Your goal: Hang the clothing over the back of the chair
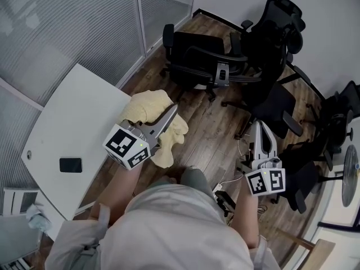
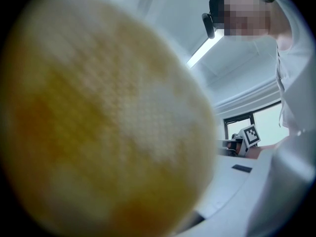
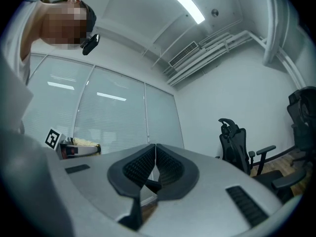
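Two grippers were in use, one loaded and one free. The left gripper [image 1: 169, 116] was clamped on a bunched fold of the clothing [image 1: 147, 107], a pale yellow garment with a fine waffle weave. The fabric lay so close to that gripper's camera that it filled most of the left gripper view. The bundle sat at the right-hand corner of the white table [image 1: 79, 117], partly over the table's edge and partly over the wooden floor [image 1: 208, 128]. Whether it rested on that corner could not be determined. A dark phone [image 1: 70, 165] lay near the table's near edge, well apart from the bundle. The right gripper [image 3: 155, 168] had its ribbed pads pressed together with nothing between them and was held level over the floor. The nearest black chair [image 1: 194, 52] stood well apart from the clothing, with further chairs beyond it. Judged by its folds, the clothing would handle as light, soft and fully limp. It looked neither fragile nor slippery, and it would sag from any single hold instead of keeping a shape. A pinch on a doubled fold, as at the left gripper, appeared secure. A second hold at a free hem or shoulder edge would probably be needed to spread the garment before draping it over the chair back.
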`<state>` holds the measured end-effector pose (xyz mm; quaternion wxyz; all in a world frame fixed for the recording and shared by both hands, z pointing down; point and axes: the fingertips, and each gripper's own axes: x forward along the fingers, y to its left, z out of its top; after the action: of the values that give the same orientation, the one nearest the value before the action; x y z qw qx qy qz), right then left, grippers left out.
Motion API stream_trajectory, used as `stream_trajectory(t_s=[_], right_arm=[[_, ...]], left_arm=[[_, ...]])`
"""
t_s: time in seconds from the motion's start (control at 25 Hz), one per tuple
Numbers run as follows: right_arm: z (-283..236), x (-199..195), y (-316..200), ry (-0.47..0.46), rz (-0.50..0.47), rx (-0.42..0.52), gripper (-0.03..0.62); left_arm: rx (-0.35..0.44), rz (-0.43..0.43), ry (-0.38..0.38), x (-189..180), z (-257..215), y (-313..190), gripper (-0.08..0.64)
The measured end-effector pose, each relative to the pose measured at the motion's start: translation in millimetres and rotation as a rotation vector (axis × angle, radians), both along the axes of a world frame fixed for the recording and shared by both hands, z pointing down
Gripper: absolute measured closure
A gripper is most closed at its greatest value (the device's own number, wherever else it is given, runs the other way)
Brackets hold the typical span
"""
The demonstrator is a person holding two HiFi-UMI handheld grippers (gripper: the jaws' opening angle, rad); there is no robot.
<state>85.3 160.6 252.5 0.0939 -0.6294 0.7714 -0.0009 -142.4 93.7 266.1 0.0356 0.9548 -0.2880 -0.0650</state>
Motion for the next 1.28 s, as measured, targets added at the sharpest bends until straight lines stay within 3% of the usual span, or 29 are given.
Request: stream_trajectory(t_s=[0.2,0.6,1.28], right_arm=[[-3,2,-12,-0.06,-0.033,0.001,0.571],[4,13,-67,-0.091,-0.092,-0.024,0.571],[17,73,-183,-0.116,-0.243,-0.057,0.571]], left_arm=[[-0.018,-0.011,0.007,-4,4,-2,0.462],[-0.023,-0.042,0.0,4,7,-29,0.462],[-0.077,-0.131,-0.041,66,24,-111,0.462]])
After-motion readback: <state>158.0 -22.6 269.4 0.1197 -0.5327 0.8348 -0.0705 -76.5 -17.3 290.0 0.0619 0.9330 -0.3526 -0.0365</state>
